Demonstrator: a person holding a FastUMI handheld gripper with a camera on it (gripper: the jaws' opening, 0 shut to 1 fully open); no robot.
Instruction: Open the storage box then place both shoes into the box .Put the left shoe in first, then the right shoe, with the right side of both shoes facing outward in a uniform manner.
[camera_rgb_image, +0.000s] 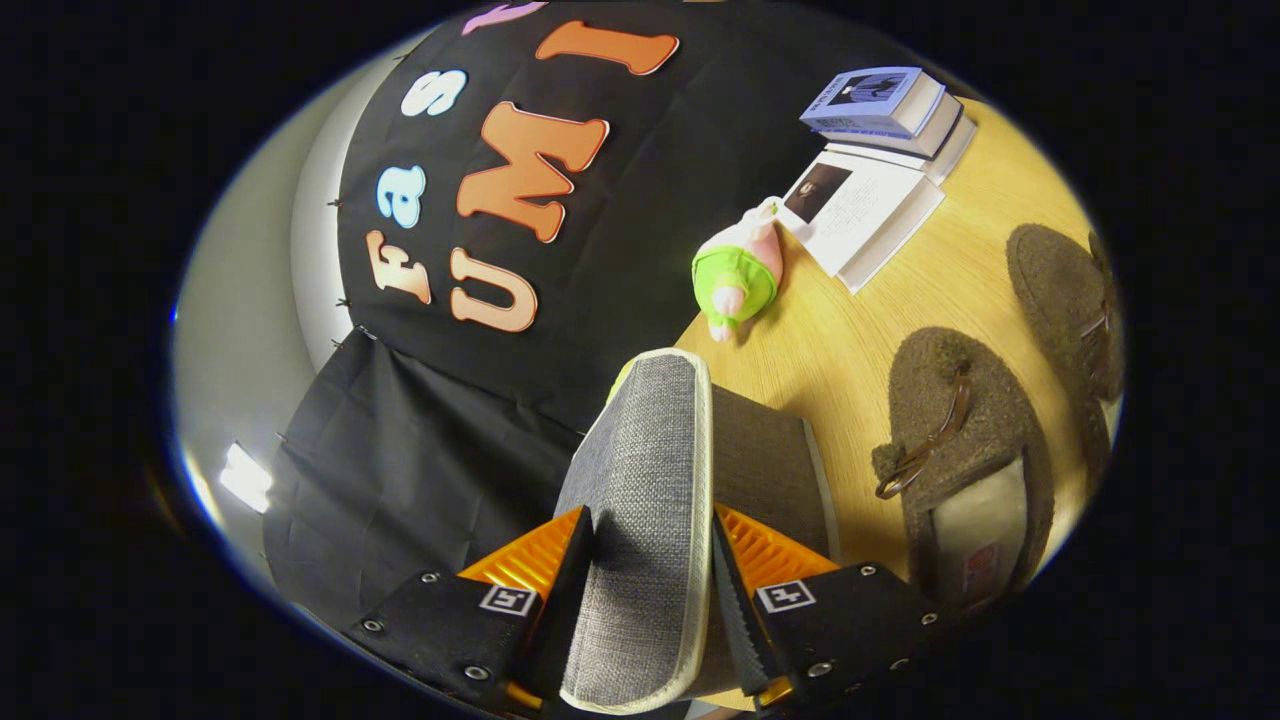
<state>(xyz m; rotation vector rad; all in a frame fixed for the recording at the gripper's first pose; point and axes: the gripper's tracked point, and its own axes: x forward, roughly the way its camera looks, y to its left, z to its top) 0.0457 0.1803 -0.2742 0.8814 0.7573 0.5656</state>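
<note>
1. Gripper view looks along the two fingers of the hand-held gripper, which is clamped on the grey fabric lid of the storage box; one finger presses on each face of the lid.
2. That lid has a pale bound edge and stands up between the fingers, reaching on ahead of them.
3. Beside the lid, a darker grey wall of the storage box shows, resting on the wooden bench.
4. Near the box lies the near shoe, a brown fuzzy slipper with a leather bow; its pale insole shows at the opening.
5. Farther along the same edge of the bench lies the far shoe, of the same kind and apart from the first.
6. Beyond the box, near the bench's back edge by the black cloth wall, lies a plush toy in green and pink.
7. Just past the toy an open book lies flat, and a stack of closed books sits at its far end, toward the back corner of the bench.
</note>
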